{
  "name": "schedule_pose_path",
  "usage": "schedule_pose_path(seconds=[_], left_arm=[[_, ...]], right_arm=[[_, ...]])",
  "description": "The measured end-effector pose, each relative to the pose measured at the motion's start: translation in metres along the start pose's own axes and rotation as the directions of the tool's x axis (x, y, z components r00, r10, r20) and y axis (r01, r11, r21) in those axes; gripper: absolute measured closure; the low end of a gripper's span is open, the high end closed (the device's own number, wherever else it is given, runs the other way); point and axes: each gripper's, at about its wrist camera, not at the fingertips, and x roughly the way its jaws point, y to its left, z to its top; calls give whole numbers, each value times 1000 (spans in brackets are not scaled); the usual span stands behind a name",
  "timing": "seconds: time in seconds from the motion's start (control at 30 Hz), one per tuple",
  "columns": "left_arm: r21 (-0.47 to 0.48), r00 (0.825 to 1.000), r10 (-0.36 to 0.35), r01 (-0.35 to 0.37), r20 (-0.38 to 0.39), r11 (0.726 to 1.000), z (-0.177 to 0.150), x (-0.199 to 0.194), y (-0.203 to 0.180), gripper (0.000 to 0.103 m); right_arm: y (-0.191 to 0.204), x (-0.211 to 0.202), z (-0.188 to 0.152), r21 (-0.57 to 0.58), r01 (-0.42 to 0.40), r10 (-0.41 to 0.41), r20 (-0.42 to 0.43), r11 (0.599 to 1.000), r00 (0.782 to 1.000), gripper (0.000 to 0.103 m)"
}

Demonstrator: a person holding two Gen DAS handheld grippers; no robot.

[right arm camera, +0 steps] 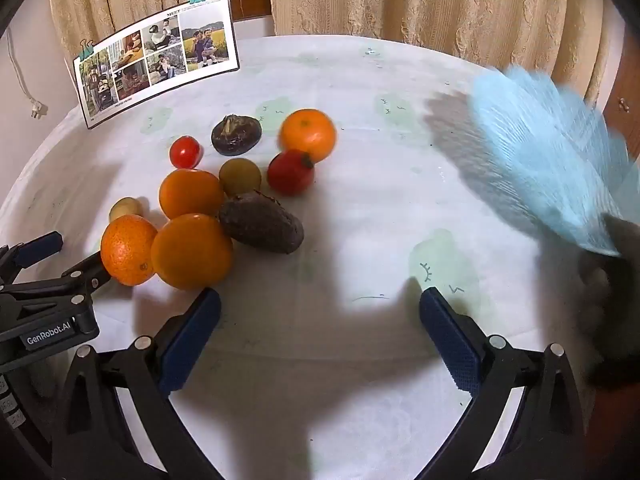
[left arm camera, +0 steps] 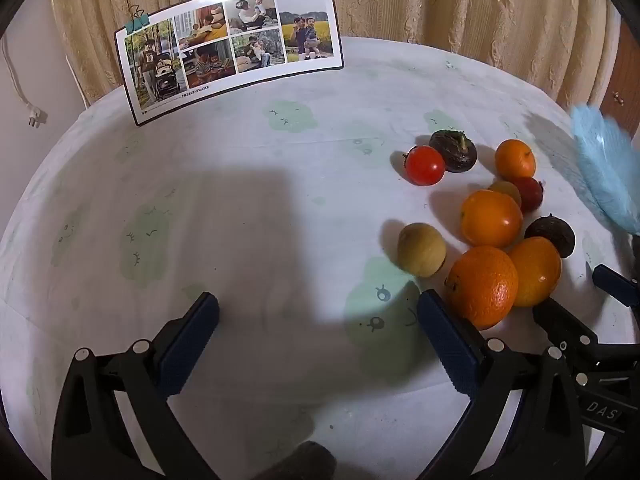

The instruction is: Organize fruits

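Note:
A cluster of fruit lies on the round table: several oranges [left arm camera: 482,286] [right arm camera: 191,251], a red tomato [left arm camera: 425,165] [right arm camera: 185,152], a second red fruit [right arm camera: 291,172], dark brown fruits [left arm camera: 453,151] [right arm camera: 261,223], and tan round fruits [left arm camera: 421,249] [right arm camera: 240,176]. My left gripper [left arm camera: 318,316] is open and empty, left of the cluster, its right finger beside the nearest orange. My right gripper [right arm camera: 320,312] is open and empty, right of the cluster. A blurred light-blue basket-like object [right arm camera: 548,152] [left arm camera: 606,168] is held by a gloved hand at the right.
A photo collage board [left arm camera: 232,48] [right arm camera: 156,56] with teal clips stands at the table's back left. Beige curtains [right arm camera: 420,0] hang behind. The tablecloth [left arm camera: 240,200] is white with pale green patches. The table edge curves near on all sides.

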Motion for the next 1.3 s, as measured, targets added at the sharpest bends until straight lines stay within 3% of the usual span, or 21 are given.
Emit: schedule_pose_path(seconds=[0.63,0.9,1.3], left_arm=[[11,1000,-10,10,-3,1000,-7,-3,1,5],[41,1000,-29,29,-4,999,-10,-6,-3,5],[90,998,-67,68,-8,994,-17,-12,-11,5]], right_arm=[[1,0,1,-2,0,0,-7,1000,1000,2],[-6,-6,-8,-125,-98,94,-44,987,995,2],[-16,-10,-13,-86,-64,61,-29,994,998,3]])
